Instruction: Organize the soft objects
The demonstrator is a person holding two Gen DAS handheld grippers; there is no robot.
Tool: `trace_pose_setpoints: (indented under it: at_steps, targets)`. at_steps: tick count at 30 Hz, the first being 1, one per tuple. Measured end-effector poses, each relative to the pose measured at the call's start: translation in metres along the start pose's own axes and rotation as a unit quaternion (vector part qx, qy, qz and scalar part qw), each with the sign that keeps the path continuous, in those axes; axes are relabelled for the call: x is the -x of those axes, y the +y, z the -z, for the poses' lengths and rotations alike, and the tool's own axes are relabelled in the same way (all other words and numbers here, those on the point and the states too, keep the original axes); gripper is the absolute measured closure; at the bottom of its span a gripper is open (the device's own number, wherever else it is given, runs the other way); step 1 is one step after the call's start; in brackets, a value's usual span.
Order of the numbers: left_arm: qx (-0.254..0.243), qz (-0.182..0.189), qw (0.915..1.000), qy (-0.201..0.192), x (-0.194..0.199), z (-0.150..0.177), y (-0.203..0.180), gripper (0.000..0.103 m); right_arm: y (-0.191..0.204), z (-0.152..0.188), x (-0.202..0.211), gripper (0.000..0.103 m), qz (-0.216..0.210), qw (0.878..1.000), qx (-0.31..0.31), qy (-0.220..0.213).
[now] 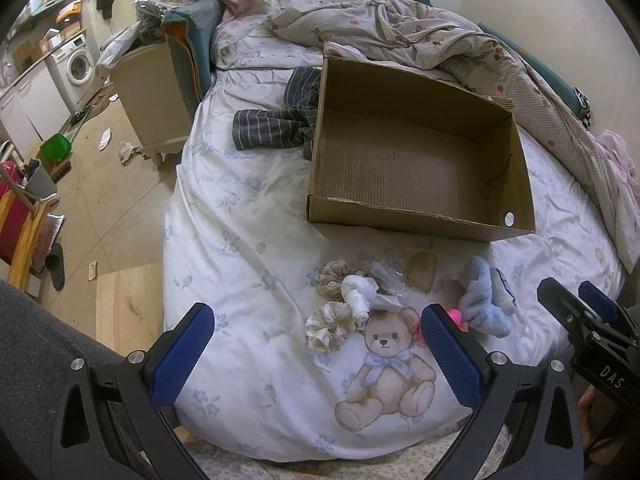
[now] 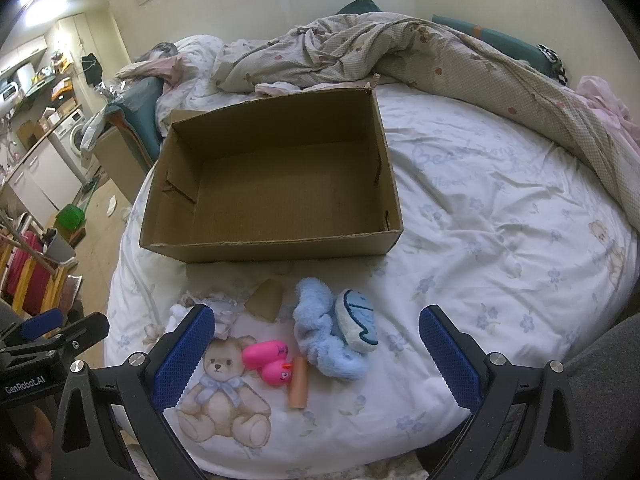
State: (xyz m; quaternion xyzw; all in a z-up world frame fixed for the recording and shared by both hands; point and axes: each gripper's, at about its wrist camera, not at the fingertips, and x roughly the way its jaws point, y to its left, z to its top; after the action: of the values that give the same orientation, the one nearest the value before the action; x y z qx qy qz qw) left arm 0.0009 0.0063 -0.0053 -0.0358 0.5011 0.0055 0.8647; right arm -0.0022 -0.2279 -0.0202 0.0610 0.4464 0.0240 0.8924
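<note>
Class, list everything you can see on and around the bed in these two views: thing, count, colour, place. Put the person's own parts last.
Cardboard box: one, brown, empty, mid-bed.
Scrunchies: three, beige and cream, before the box, left.
White cloth roll: one, among the scrunchies.
Blue plush: one, light blue, before the box, right.
Pink duck toy: one, left of the plush.
Orange cylinder: one, beside the duck.
Striped garment: one, dark grey, left of the box.
Quilt: one, beige, rumpled behind.
Left gripper: open.
Right gripper: open.

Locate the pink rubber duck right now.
In the right wrist view the pink rubber duck lies on the bedsheet, between the printed teddy bear and an orange cylinder, in front of the cardboard box.
</note>
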Motion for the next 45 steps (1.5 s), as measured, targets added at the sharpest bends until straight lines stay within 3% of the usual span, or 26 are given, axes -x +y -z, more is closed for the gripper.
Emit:
trace_pose_setpoints:
  at_steps: [8,16,26,45]
  targets:
    - [-0.006,-0.001,1.0000,0.006,0.001,-0.004,-0.003,0.000,0.000,-0.003,-0.002,0.000,-0.009,1.000,-0.010,0.015]
    - [0.000,0.012,0.9994,0.032,0.004,-0.038,-0.005,0.000,-0.009,-0.041,0.005,0.000,-0.060,0.995,-0.058,0.048]
    - [0.004,0.012,0.9983,0.057,-0.008,-0.072,-0.005,0.000,-0.040,-0.073,-0.010,0.000,-0.065,0.989,-0.094,0.097]
    - [0.009,0.011,0.9946,0.103,-0.058,-0.074,-0.002,0.000,-0.056,-0.059,-0.069,0.000,-0.043,0.981,-0.101,0.161]
